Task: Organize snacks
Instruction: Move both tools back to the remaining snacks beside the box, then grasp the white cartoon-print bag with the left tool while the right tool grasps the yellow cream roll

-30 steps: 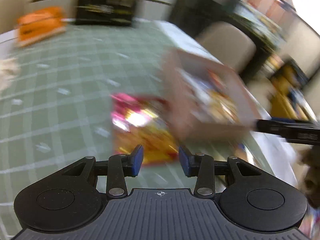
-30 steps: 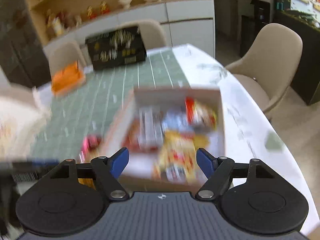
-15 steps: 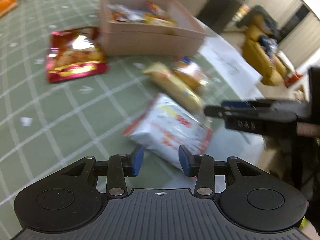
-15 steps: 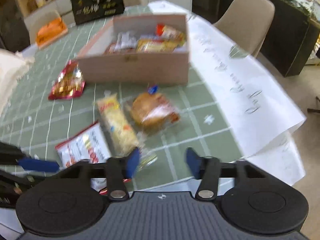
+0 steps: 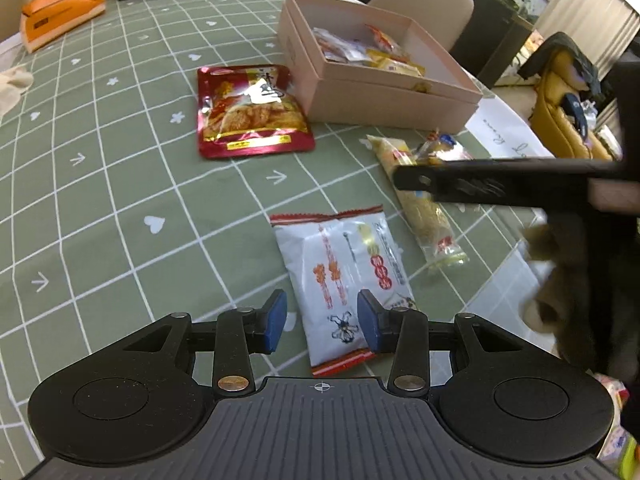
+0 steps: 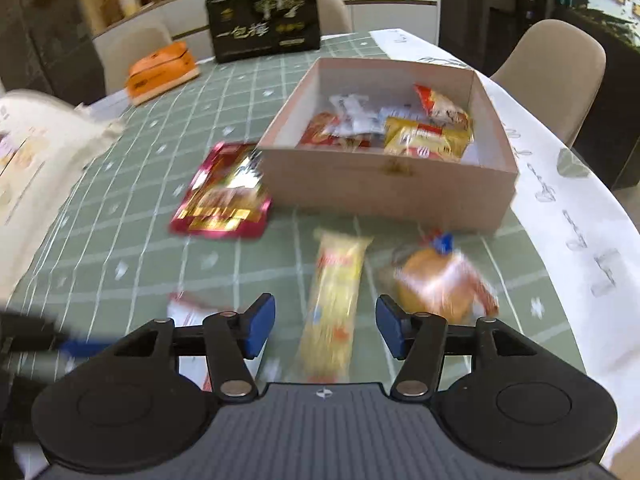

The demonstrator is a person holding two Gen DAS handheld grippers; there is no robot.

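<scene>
A glossy white packet [image 5: 346, 280] lies flat on the checked green tablecloth [image 5: 100, 200], between the spread jaws of the left gripper [image 5: 322, 322], untouched. At 1 o'clock a long yellow packet [image 5: 420, 204] lies partly behind the right gripper's dark bar. The right gripper [image 6: 325, 328], jaws spread, hovers over that packet. A shiny red pouch [image 5: 250, 110] sits at 11 o'clock. The cardboard box [image 6: 400, 188] holds assorted wrapped snacks [image 6: 400, 128].

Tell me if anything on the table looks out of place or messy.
Four snacks lie loose on the green tablecloth instead of in the open box: a red pouch, a white packet, a long yellow pack and a bagged bun. Nothing looks spilled or torn.
</scene>
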